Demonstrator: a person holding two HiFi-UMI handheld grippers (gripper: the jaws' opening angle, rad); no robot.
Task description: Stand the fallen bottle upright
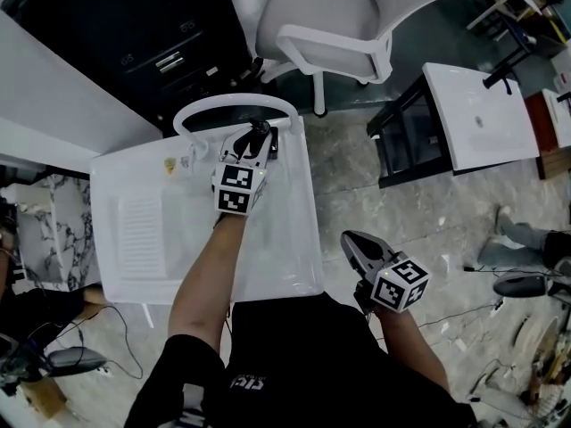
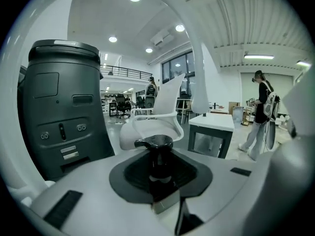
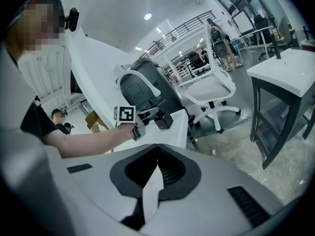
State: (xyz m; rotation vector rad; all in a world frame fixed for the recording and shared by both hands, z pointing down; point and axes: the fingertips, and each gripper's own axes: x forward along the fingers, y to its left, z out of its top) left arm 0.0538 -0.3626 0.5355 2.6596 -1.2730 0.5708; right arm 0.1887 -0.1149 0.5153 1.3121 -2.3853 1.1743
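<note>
A small dark bottle [image 2: 156, 163] with a wide black cap stands upright between the jaws of my left gripper [image 2: 160, 193]. From the head view this bottle [image 1: 271, 141] is at the far edge of the white cart top [image 1: 277, 257], just under the cart's handle [image 1: 234, 105], and my left gripper [image 1: 263, 138] is shut on it. The right gripper view shows the same grip on the bottle [image 3: 163, 119] from the side. My right gripper [image 1: 351, 242] hangs off the cart's right side over the floor, its jaws [image 3: 156, 173] shut with nothing in them.
A small pale item with a yellow mark [image 1: 178, 163] lies on the cart left of my left gripper. Beyond the cart stand a dark grey machine [image 2: 64, 107] and a white office chair [image 1: 330, 25]. A white desk [image 1: 473, 119] is at the right.
</note>
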